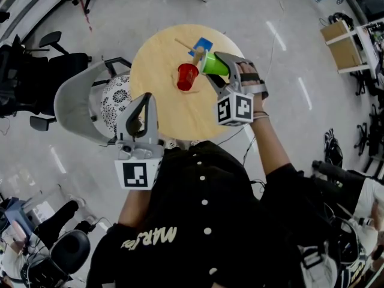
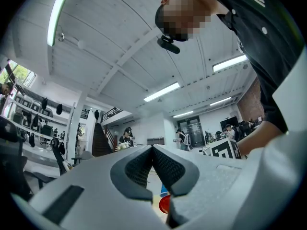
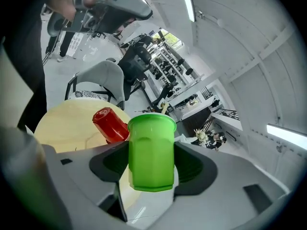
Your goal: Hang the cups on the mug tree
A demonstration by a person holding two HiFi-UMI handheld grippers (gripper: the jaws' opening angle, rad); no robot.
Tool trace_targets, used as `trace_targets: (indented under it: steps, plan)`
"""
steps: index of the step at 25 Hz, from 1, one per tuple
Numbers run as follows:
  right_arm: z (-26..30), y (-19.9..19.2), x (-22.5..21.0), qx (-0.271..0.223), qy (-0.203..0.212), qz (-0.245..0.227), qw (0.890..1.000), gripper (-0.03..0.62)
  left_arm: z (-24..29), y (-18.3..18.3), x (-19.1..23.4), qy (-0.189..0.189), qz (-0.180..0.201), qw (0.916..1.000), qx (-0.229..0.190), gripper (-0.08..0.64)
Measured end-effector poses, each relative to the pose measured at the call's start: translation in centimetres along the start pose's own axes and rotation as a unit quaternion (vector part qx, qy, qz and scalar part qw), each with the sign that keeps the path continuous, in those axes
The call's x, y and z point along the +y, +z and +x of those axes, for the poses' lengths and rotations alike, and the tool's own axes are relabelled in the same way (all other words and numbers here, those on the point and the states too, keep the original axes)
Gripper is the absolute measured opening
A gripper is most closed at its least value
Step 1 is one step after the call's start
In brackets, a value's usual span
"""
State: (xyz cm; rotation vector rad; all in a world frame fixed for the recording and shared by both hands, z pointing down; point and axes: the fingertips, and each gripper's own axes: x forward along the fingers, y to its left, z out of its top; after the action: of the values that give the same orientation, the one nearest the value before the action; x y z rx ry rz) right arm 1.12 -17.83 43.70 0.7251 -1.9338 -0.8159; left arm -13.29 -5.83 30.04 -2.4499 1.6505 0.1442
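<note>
My right gripper (image 1: 217,63) is shut on a green cup (image 1: 213,65), held sideways over the far part of the round wooden table (image 1: 162,107). In the right gripper view the green cup (image 3: 151,150) sits between both pads, rim pointing away. A red cup (image 1: 187,77) hangs tilted on the mug tree (image 1: 197,55), just left of the green one; the red cup (image 3: 109,123) lies beyond the jaws. The tree's blue base (image 1: 203,43) rests on the table. My left gripper (image 1: 146,99) hovers near the table's front edge, shut and holding nothing, with its pads (image 2: 144,164) meeting at the tips.
A grey chair (image 1: 75,107) with a patterned cushion (image 1: 117,96) stands against the table's left side. Black office chairs (image 1: 36,59) are further left. A wooden shelf unit (image 1: 343,45) stands at the far right, and a seated person (image 1: 360,209) is at the lower right.
</note>
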Motion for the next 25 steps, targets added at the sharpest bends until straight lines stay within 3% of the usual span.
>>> trace_targets:
  steps: [14,18,20,22,25]
  plan:
    - [-0.4,0.7,0.0,-0.036,-0.002,0.031,0.999,0.347,0.1,-0.1,-0.6,-0.001,0.001,1.0,0.0,-0.006]
    - [-1.3,1.4,-0.8,-0.063,-0.004,0.088,0.994,0.353,0.4,0.1,-0.3,-0.002,0.006,1.0,0.001,-0.007]
    - [-2.7,1.9,-2.2,-0.096,-0.01,0.168,0.981,0.345,0.4,0.2,0.0,-0.002,0.009,1.0,0.003,-0.006]
    - [-4.7,2.3,-3.8,-0.134,-0.019,0.255,0.957,0.337,0.5,0.5,0.1,-0.001,0.011,0.9999,0.003,-0.007]
    - [-7.8,2.3,-6.0,-0.167,-0.034,0.342,0.924,0.302,0.5,0.9,0.2,0.001,0.013,0.9999,0.001,-0.006]
